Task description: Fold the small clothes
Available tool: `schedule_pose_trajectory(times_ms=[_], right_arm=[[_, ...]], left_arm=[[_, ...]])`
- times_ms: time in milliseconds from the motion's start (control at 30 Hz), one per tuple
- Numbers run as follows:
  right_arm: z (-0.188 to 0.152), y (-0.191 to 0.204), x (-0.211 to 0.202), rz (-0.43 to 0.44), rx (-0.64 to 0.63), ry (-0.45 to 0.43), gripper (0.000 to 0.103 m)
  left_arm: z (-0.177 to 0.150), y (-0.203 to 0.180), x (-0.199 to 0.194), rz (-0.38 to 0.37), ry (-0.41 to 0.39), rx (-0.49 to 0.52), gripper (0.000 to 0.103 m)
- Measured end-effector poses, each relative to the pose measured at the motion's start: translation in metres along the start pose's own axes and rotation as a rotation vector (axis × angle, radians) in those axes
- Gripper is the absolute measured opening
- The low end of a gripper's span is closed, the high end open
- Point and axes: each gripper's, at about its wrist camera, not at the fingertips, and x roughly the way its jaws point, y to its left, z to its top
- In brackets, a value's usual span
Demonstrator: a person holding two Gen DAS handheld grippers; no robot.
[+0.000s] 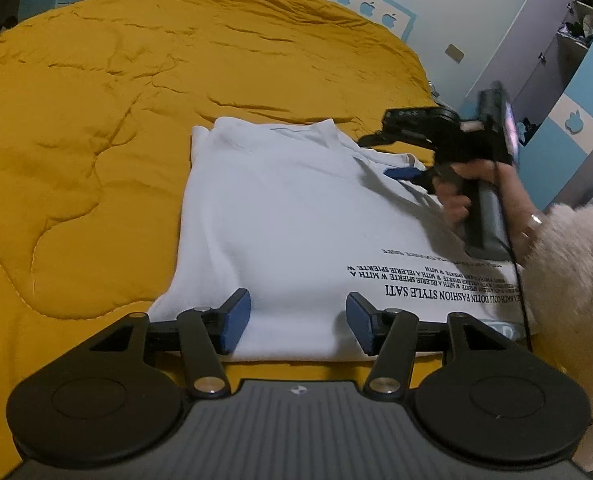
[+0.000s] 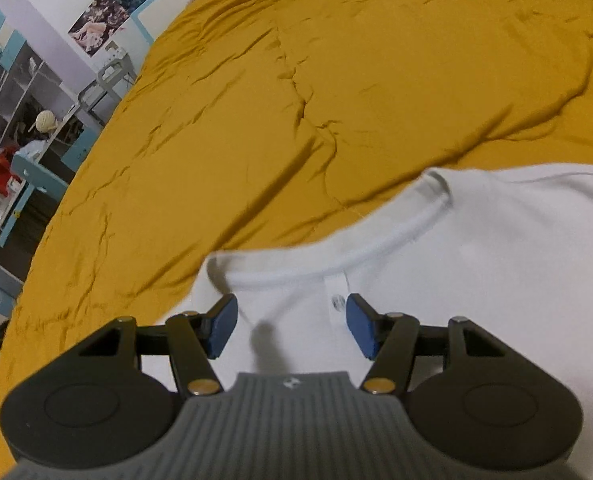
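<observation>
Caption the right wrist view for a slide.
Open right gripper poised over the collar of a white T-shirt on a mustard quilt.

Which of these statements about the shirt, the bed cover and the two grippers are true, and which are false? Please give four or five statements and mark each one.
1. The white T-shirt lies on a mustard-yellow bed cover. True.
2. The left gripper is clamped shut on the shirt's hem. False: its jaws stand open over the hem, with nothing pinched.
3. Black printed text shows on the shirt, near the hem. True.
4. The right gripper is at the shirt's hem. False: it is at the collar, beside the neck label.
5. The right gripper holds a sock. False: its jaws are open and empty.
</observation>
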Motion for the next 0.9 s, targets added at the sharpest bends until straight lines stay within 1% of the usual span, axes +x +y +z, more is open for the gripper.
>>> schedule_pose_trajectory(times_ms=[100, 233, 333, 467, 600, 700, 900], right_arm=[[-0.016, 0.000, -0.022, 0.007, -0.031, 0.004, 0.058], [-0.043, -0.004, -0.050, 0.014, -0.026, 0.073, 0.059], [-0.063, -0.006, -0.075, 0.031, -0.041, 0.061, 0.060], [-0.090, -0.009, -0.105, 0.061, -0.032, 0.076, 0.060], [-0.115, -0.008, -0.130, 0.060, -0.052, 0.092, 0.062], [-0.131, -0.008, -0.150, 0.055, -0.068, 0.067, 0.062], [-0.159, -0.022, -0.178, 0.079, -0.008, 0.057, 0.062]], left_arm=[[0.000, 0.001, 0.000, -0.002, -0.003, -0.005, 0.065], [-0.002, -0.002, 0.000, 0.009, -0.009, 0.012, 0.065], [-0.002, -0.001, 0.000, 0.006, -0.004, 0.018, 0.065], [0.004, 0.005, 0.000, -0.019, 0.017, -0.014, 0.065], [0.005, 0.007, 0.001, -0.024, 0.024, -0.012, 0.065], [0.003, 0.006, 0.000, -0.020, 0.021, -0.015, 0.065], [0.001, 0.005, -0.003, -0.014, 0.019, -0.008, 0.065]])
